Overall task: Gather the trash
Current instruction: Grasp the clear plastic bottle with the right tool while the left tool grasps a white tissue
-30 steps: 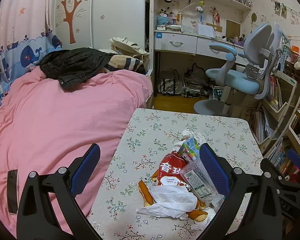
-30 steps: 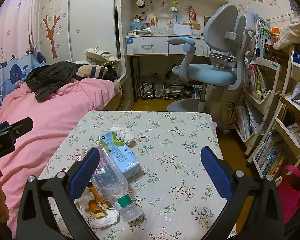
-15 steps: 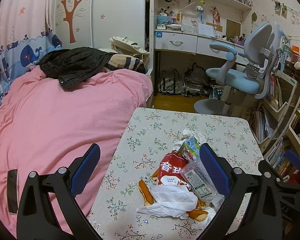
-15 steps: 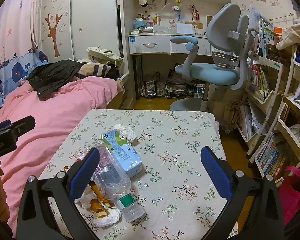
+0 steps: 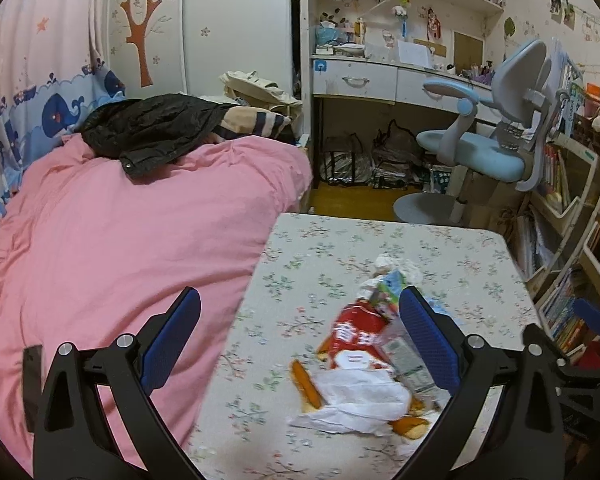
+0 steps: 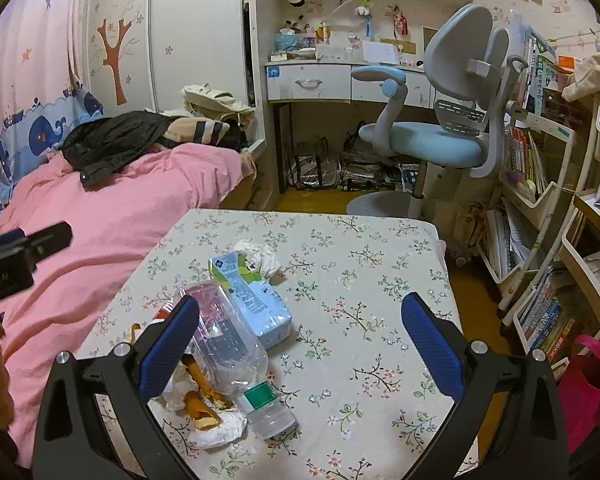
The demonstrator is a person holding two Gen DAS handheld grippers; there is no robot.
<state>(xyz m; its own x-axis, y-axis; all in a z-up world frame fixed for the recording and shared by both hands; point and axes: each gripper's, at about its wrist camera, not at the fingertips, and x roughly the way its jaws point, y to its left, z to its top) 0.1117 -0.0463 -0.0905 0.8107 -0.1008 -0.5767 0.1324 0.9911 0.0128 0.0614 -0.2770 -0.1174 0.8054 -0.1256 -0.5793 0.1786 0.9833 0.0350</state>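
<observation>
A pile of trash lies on the floral table (image 6: 364, 280). It holds a clear plastic bottle (image 6: 232, 344), a light blue carton (image 6: 256, 296), a crumpled tissue (image 6: 260, 256), orange peels (image 6: 198, 404) and white paper (image 5: 360, 396). A red snack bag (image 5: 356, 328) shows in the left wrist view. My left gripper (image 5: 300, 340) is open above the table's left edge, the pile by its right finger. My right gripper (image 6: 300, 340) is open and empty, its left finger over the bottle.
A bed with a pink cover (image 5: 120, 240) touches the table's left side. A blue desk chair (image 6: 428, 136) and a desk (image 6: 320, 80) stand behind. Shelves with books (image 6: 540, 200) line the right side.
Both grippers have shifted slightly; the right view has moved a little closer to the pile and to the right. Both stay open. The trash has not moved.
</observation>
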